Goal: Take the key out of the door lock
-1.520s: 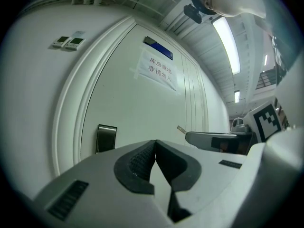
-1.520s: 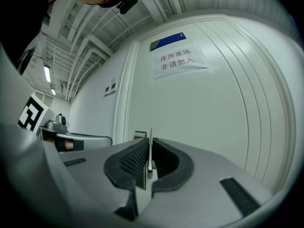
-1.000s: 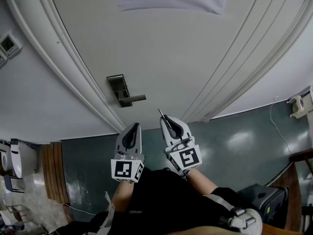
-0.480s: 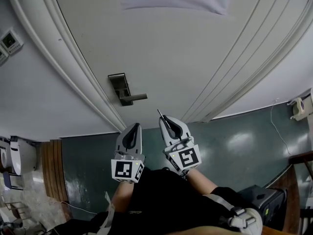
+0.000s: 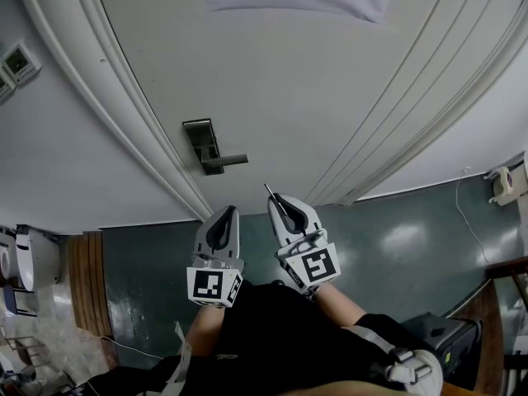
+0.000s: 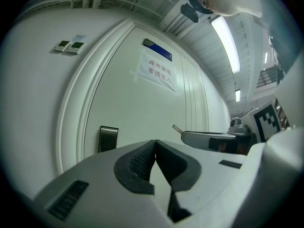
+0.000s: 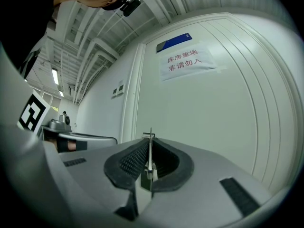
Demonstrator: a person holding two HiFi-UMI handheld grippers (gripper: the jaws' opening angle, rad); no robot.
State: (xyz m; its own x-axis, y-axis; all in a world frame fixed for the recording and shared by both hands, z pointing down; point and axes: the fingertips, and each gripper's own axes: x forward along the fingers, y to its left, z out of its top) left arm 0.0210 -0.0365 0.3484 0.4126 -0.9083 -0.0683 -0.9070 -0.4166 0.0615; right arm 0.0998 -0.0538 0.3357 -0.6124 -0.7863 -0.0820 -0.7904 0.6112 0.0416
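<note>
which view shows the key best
The right gripper view: the key stands edge-on, clamped between the pads of the right tool. The head view shows only its thin tip past that tool; the left gripper view shows the same tip from the side.

1. High above and ahead of my right gripper [image 7: 150, 140], a white paper sign [image 7: 186, 61] on the door [image 7: 204, 127] reads, in red, 库房重地 over 非请勿入.
2. Just above that sheet I see a blue plate [image 7: 174, 42]; its lettering is too small for me to read.
3. From the head view I get only the lower line, 非请勿入, cut by the top edge.
</note>
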